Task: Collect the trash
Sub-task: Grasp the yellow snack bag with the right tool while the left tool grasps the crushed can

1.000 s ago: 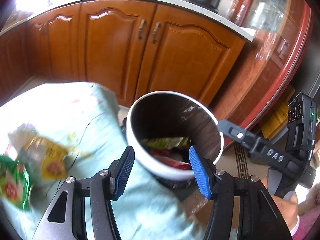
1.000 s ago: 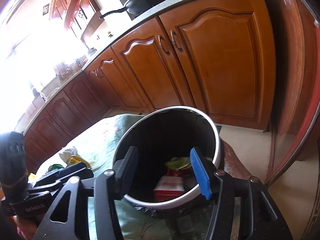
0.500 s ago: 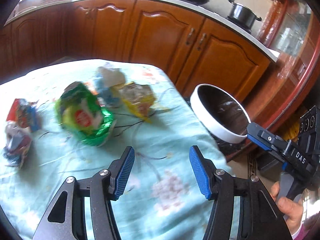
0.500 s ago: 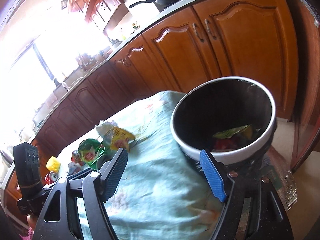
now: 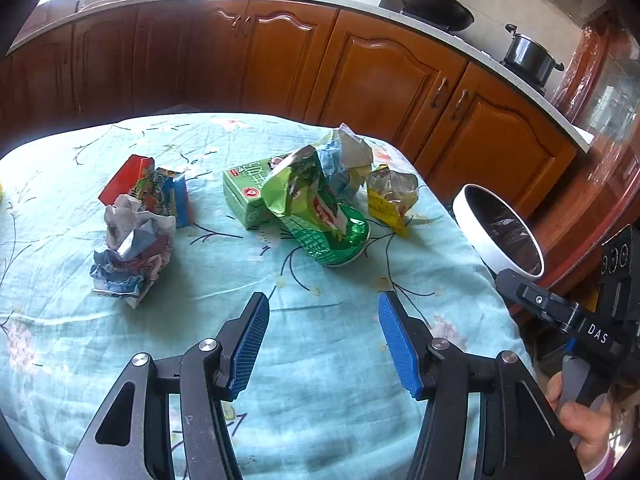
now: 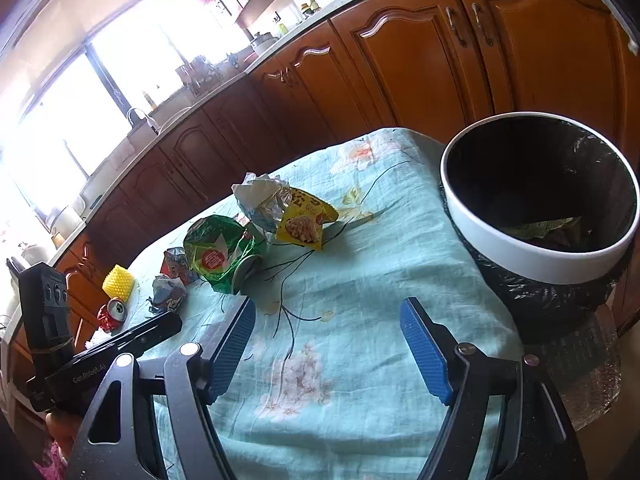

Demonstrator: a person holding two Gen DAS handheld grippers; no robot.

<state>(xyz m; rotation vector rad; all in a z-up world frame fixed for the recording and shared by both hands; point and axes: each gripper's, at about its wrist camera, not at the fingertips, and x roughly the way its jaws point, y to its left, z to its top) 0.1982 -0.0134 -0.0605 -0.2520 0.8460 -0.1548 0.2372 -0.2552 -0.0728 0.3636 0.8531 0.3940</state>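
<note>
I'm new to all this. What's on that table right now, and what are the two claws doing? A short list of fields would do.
surface: table with a light blue flowered cloth
trash on it: green snack bag, green carton, yellow wrapper, crumpled paper, crushed red can
bin: white-rimmed, black liner, at the table's edge, some trash inside
left gripper: open, empty
right gripper: open, empty, jaws just widened

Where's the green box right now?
In the left wrist view the green box lies mid-table on the tablecloth, half under the green bag, right of the red carton.
</note>
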